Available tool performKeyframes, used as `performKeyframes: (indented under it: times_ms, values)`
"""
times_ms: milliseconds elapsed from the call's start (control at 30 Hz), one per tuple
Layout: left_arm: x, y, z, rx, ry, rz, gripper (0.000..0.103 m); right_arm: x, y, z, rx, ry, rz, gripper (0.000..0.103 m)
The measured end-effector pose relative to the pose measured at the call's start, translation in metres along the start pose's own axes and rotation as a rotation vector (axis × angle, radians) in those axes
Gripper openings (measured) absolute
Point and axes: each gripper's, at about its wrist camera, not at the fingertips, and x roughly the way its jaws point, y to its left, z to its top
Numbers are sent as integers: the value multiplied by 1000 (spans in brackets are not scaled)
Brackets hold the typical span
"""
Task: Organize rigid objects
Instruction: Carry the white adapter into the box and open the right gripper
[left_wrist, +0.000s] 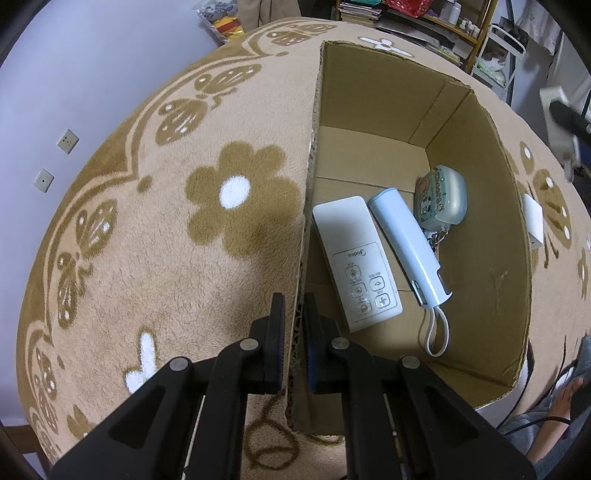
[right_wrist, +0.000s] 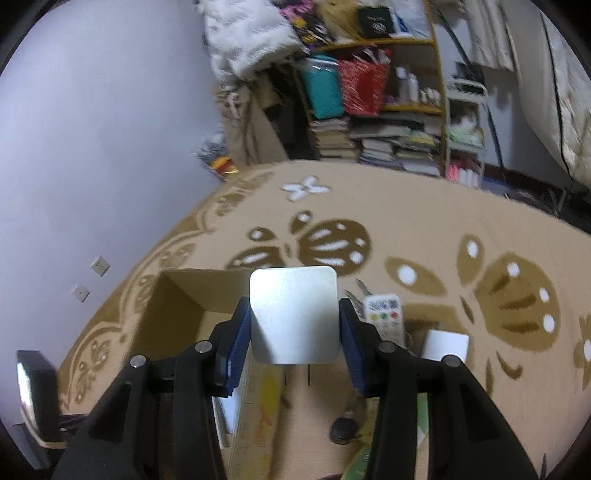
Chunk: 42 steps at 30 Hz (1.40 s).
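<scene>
Left tongs (left_wrist: 293, 321): we see them pressed together on the near wall of the cardboard box (left_wrist: 369, 110), one finger outside and one inside, pinching its corrugated edge.

Right tongs (right_wrist: 294, 325): they pinch a flat silver-white rectangular block (right_wrist: 294, 314) by its two side edges, held above the box and the blanket; both blue pads (right_wrist: 240, 332) touch it.

Box contents, left wrist view: a white remote control (left_wrist: 354, 258) lies flat at about 6 o'clock of the box floor, buttons up. Just beside it at 3 o'clock lies a pale blue stick-shaped device (left_wrist: 406, 247) with a white loop strap. At 1 o'clock from that sits a small teal cartoon-printed case (left_wrist: 441, 199) on a chain, touching the far-right corner wall.

Surface: we find a beige fleece blanket (left_wrist: 147, 221) with brown flowers and butterflies under everything.

Around the box, right wrist view: a second small remote with coloured buttons (right_wrist: 384, 317) lies at 3 o'clock of the held block, a white square thing (right_wrist: 445, 345) further toward 4 o'clock, and a dark round item (right_wrist: 343, 428) at 5 o'clock, too blurred for us to name.

In the way: the held block hides most of the box's right side from the right wrist view.

Background: a cluttered bookshelf (right_wrist: 388, 110) at 12 o'clock, a bare wall (right_wrist: 92, 129) at 10 o'clock.
</scene>
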Motion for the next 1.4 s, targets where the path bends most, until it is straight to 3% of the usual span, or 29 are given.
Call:
performKeyframes:
  times_ms: [233, 467, 800, 1400]
  values:
    - [0, 0, 0, -1, 0, -2, 9, -10, 48, -2, -100, -20, 88, 49]
    - [0, 1, 0, -6, 0, -7, 9, 3, 86, -18, -213, 17, 153, 49]
    - [1, 2, 0, -3, 1, -6, 9, 33, 88, -37, -220, 103, 186, 49]
    - [1, 3, 0, -3, 4, -9, 9, 64, 92, -57, -275, 202, 146, 49]
